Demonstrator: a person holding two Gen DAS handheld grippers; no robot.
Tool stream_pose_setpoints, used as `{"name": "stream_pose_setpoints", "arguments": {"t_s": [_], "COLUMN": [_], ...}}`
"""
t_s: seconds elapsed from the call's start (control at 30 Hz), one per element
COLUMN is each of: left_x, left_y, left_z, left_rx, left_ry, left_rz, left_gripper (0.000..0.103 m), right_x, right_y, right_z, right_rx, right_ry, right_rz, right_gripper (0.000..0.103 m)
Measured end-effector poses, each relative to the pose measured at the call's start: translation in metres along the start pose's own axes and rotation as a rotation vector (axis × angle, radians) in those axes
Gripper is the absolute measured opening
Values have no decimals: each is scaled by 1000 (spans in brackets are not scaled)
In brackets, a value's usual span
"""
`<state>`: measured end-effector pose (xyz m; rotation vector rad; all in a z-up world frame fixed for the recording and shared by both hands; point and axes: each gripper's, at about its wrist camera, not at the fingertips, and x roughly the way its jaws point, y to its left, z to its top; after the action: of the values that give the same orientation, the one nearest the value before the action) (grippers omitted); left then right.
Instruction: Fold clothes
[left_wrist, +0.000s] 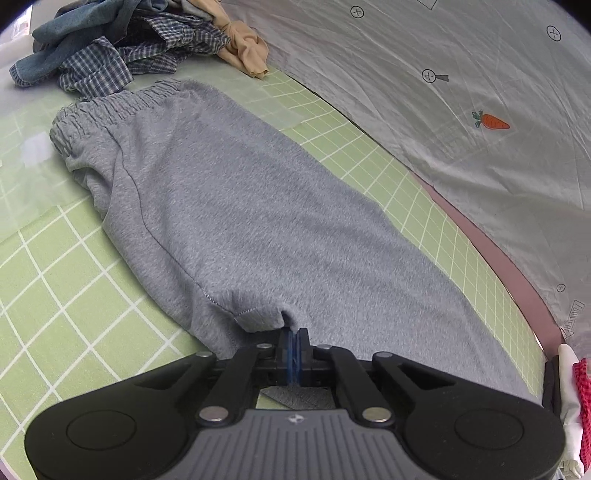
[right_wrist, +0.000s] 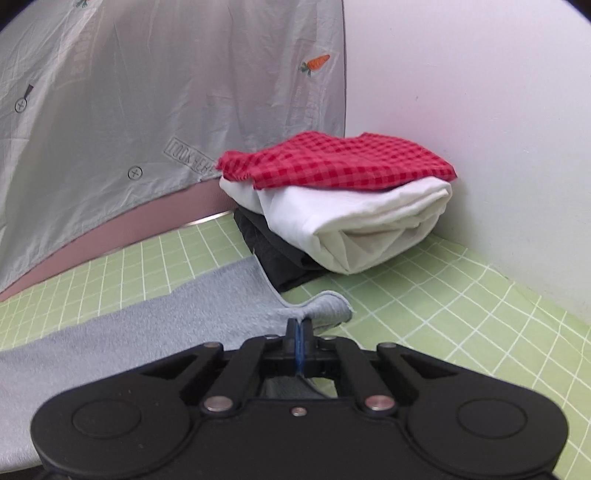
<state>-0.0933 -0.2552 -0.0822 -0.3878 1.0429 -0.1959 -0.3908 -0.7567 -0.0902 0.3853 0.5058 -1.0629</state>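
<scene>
The left gripper was pinched fully closed on a puckered bit of hem at the lower centre of its frame, and the right gripper was likewise clamped tight on a curled corner of the same garment, low in the middle of its own view. Both held the grey sweatpants, which lay flat along the green grid mat, stretching from the fingers up to the gathered elastic waistband at the upper left. The fabric looked soft, fleecy and thick, mostly smooth with slight rumpling near the seam. They appeared laid out but not yet folded, so this piece seemed at its start. In the right wrist view a finished stack of red gingham, white and black items sat at centre right, while an unfolded heap of denim, plaid and tan clothes waited at the left view's upper left.
</scene>
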Motion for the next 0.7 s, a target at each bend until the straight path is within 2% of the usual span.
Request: {"name": "stream_pose_setpoints", "arguments": {"t_s": [0.2,0.23,0.27,0.3,0.33,0.37,0.4,0.47,0.53,0.63,0.7], "left_x": [22,23,21,19,16,12,8,2,-4,-10,-12], "left_y": [15,17,18,20,22,25,29,39,55,81,96], "left_z": [-21,-24,-25,-25,-25,-24,-22,-16,-8,8,20], "left_rx": [21,27,36,46,49,47,39,12,-32,-99,-129], "left_ry": [76,76,74,72,65,56,44,18,-10,-45,-55], "left_rz": [52,55,55,51,48,45,44,43,43,51,63], "left_gripper": [4,8,8,11,21,27,35,39,45,53,53], "right_x": [28,29,28,25,21,16,12,4,-3,-14,-21], "right_y": [-2,-1,0,1,4,7,10,23,38,72,96], "right_z": [-38,-39,-39,-38,-36,-35,-34,-34,-36,-44,-51], "right_rx": [-41,-42,-40,-43,-45,-45,-45,-52,-58,-80,-89], "right_ry": [158,164,165,162,150,136,121,117,117,126,130], "right_rz": [-60,-77,-95,-116,-126,-134,-141,-110,-74,-10,28], "right_gripper": [2,11,33,46,68,76,78,93,102,103,103]}}
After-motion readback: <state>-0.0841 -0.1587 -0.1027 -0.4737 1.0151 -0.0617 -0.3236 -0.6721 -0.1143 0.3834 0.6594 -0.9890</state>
